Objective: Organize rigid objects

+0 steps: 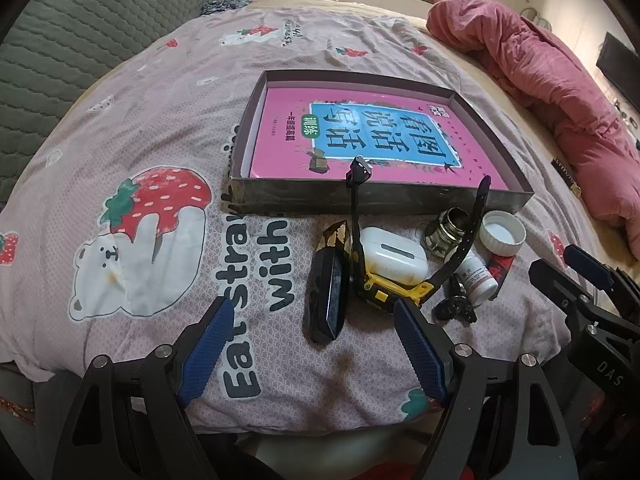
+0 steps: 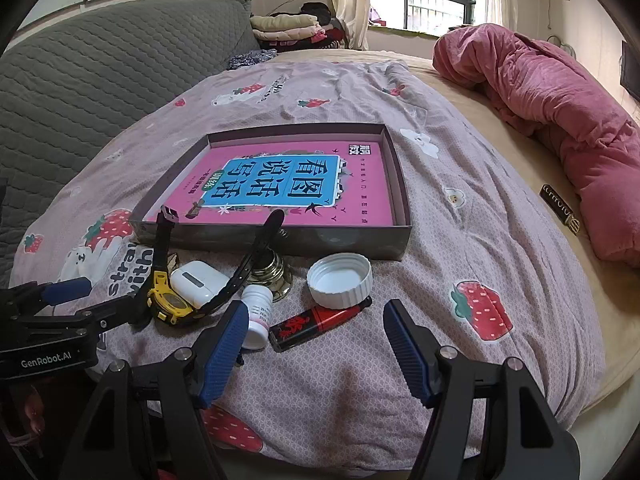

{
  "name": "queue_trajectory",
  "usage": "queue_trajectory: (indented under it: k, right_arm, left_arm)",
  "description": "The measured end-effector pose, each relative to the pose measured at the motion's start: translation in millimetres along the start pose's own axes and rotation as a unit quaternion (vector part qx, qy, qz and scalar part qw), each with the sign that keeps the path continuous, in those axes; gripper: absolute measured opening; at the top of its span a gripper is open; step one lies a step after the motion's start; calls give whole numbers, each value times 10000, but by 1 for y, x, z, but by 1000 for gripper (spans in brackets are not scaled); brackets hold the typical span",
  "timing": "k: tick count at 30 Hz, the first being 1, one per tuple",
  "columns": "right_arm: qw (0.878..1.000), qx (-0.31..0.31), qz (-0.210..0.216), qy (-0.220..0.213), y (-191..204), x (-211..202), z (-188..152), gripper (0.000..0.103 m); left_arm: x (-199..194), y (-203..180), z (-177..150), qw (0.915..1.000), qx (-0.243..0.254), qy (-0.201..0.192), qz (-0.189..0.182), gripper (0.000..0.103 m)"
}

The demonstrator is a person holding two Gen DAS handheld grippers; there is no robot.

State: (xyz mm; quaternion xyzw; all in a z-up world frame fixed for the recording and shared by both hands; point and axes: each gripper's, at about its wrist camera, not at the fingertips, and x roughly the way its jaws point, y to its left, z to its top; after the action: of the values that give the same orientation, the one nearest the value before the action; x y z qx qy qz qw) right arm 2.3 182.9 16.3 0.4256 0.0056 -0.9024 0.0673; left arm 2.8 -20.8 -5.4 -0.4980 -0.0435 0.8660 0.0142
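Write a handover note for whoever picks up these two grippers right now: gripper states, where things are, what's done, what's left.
Left gripper: open, empty.
Right gripper: open, empty.
Shallow grey cardboard box on the bed holds only a pink book.
In front of it, on the bedspread: yellow-and-black wristwatch, white earbud case, small white pill bottle, white screw cap, red-and-black tube, glass jar, black faceted bottle.
Nothing sorted yet; all remain.

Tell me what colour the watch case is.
Yellow, with black straps; the watch shows best in the right wrist view.
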Motion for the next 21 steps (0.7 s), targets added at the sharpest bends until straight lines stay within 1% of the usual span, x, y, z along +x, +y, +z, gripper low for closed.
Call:
queue_trajectory:
  k: [21]
  right_arm:
    - [10000,-1,-13,-1,-1,0,0,69]
  left_arm:
    - [0,-1,-1,10000,29,-14,41,83]
